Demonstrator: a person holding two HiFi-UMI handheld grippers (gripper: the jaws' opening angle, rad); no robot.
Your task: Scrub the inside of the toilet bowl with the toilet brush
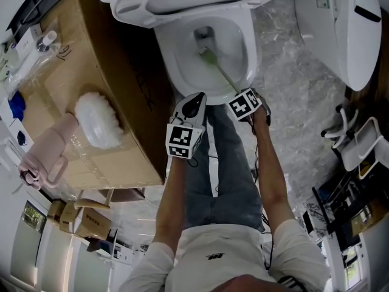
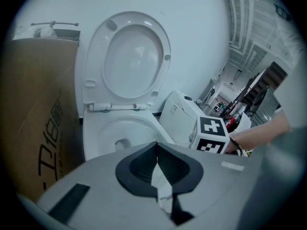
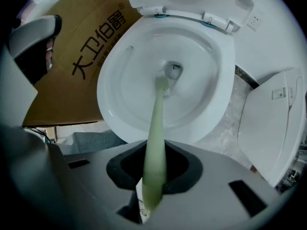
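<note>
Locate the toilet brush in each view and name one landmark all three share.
Head view: the toilet brush sits upper centre, slanting from inside the bowl down-right to the right gripper.
Left gripper view: not in it.
Right gripper view: the toilet brush is at centre, rising from the jaws that clamp it into the bowl.
Shared landmark: the white toilet bowl.

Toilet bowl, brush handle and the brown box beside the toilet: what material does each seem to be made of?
The toilet bowl is probably glazed ceramic: white, smooth and glossy, with soft highlights. The brush handle is likely plastic: pale green, smooth, slightly matte, and moulded in one tapering piece. The box looks like cardboard: flat brown and dull, with black print.
</note>
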